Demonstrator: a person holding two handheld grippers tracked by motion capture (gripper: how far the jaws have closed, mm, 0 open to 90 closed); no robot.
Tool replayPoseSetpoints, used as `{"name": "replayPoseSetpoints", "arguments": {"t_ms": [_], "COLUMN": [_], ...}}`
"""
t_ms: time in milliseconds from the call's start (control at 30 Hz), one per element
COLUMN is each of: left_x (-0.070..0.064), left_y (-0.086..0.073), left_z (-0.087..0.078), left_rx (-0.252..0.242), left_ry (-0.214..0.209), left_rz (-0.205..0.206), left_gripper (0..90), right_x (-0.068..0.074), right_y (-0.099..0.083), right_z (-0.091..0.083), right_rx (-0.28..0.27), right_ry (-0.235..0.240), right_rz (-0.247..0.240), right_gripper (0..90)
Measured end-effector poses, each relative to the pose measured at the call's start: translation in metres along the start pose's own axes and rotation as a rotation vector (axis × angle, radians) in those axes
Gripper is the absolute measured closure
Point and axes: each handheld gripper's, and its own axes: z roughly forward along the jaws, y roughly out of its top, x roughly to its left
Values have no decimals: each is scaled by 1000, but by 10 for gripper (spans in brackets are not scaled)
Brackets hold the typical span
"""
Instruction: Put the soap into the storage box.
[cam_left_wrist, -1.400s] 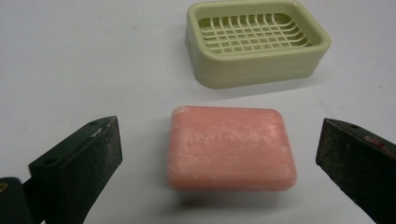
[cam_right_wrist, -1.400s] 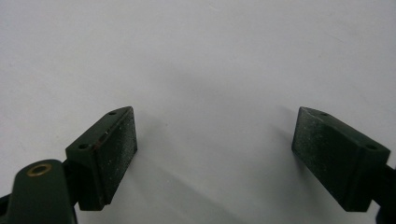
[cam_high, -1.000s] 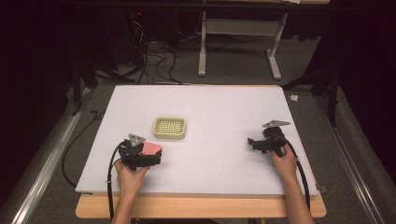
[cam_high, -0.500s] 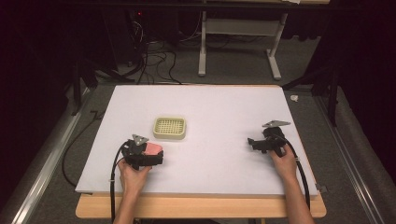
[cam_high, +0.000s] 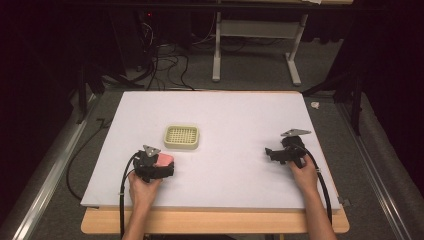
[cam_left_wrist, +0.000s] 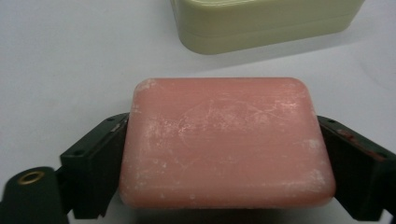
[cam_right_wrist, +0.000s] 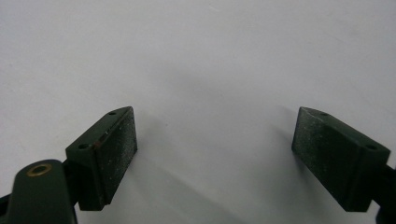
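Soap (cam_left_wrist: 226, 142), a pink bar with rounded corners and a scuffed, whitish top, sits between the jaws of my left tongs (cam_left_wrist: 227, 161), which pinch it from both short sides. From the high view I see the same bar (cam_high: 164, 159) at the front left of the desk (cam_high: 235, 115), poking out just ahead of the left tongs (cam_high: 161, 162), low over the white sheet; I cannot tell whether it touches the surface. Just beyond it stands a pale yellow-green soap dish (cam_high: 182, 137) with a gridded top, near the bar but apart from it; in the left gripper view its rounded wall (cam_left_wrist: 266, 23) rises past the far edge of the soap. My left hand (cam_high: 142, 185) grips the tool from the near edge of the desk. Well apart, at the front right, my right hand (cam_high: 302, 172) holds the right tongs (cam_high: 272, 154), pointing inward toward the middle. In the right gripper view those tongs (cam_right_wrist: 215, 154) stand spread wide, with bare white desk between the pads.
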Motion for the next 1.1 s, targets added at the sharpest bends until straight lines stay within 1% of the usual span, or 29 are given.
{"name": "replayPoseSetpoints", "arguments": {"t_ms": [367,400,433,533,567,667,733,800,867,967,1000,1100], "left_x": [2,2,2,3,3,4,4,3,0,-1,-2,-3], "left_y": [0,0,0,0,0,1,1,2,5,8,10,13], "left_z": [-1,-1,-2,-4,-5,-9,-11,-13,-18,-22,-25,-27], "left_rx": [9,10,12,12,4,-12,-11,-8,-12,-23,-30,-33], "left_ry": [-9,-7,4,3,-2,-22,-28,-34,-32,-41,-50,-62], "left_rz": [2,2,2,2,-7,-11,-12,-6,12,15,17,17], "left_gripper": [137,137,137,138,138,138,138,138,138,138,138,138], "right_x": [0,0,0,0,0,0,0,0,0,0,0,0], "right_y": [0,0,0,0,0,0,0,0,0,0,0,0], "right_z": [0,0,0,0,0,0,0,0,0,0,0,0], "right_rx": [0,0,0,0,0,0,0,0,1,0,1,0], "right_ry": [0,1,0,0,0,1,0,1,0,0,0,0], "right_rz": [0,0,0,0,0,0,0,0,0,0,0,0], "right_gripper": [146,146,145,145,145,146,146,146,145,146,145,145]}}
